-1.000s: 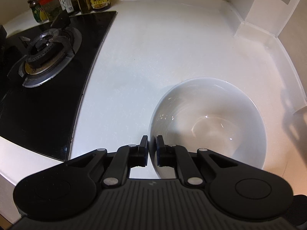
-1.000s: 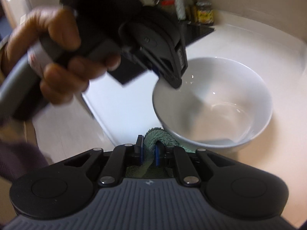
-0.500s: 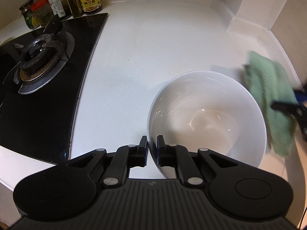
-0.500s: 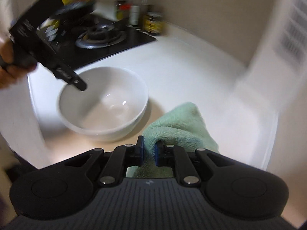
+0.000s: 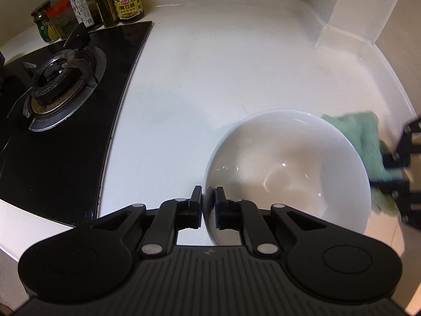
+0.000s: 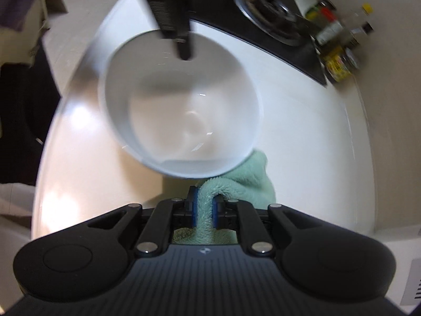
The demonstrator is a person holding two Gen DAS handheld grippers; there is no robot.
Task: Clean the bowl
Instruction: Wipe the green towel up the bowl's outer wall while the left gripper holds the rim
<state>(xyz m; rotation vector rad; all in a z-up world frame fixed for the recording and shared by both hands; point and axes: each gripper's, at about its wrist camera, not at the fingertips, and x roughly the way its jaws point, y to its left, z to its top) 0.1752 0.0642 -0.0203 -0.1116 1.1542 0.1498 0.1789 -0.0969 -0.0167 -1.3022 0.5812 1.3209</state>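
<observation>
A white kitchen counter [image 5: 210,84] fills both views. On it, at lower right of the left wrist frame, sits the round white ceramic bowl [image 5: 286,173], empty and glossy. The left gripper [image 5: 208,206] straddles its near rim, jaws just eased wider, seemingly to steady it. The right gripper [image 6: 204,212] is clamped on a green terry cloth [image 6: 236,181] touching the bowl's outer wall, probably ready to wipe. Upper left: black gas hob [image 5: 63,100], condiment jars [image 5: 89,13].
</observation>
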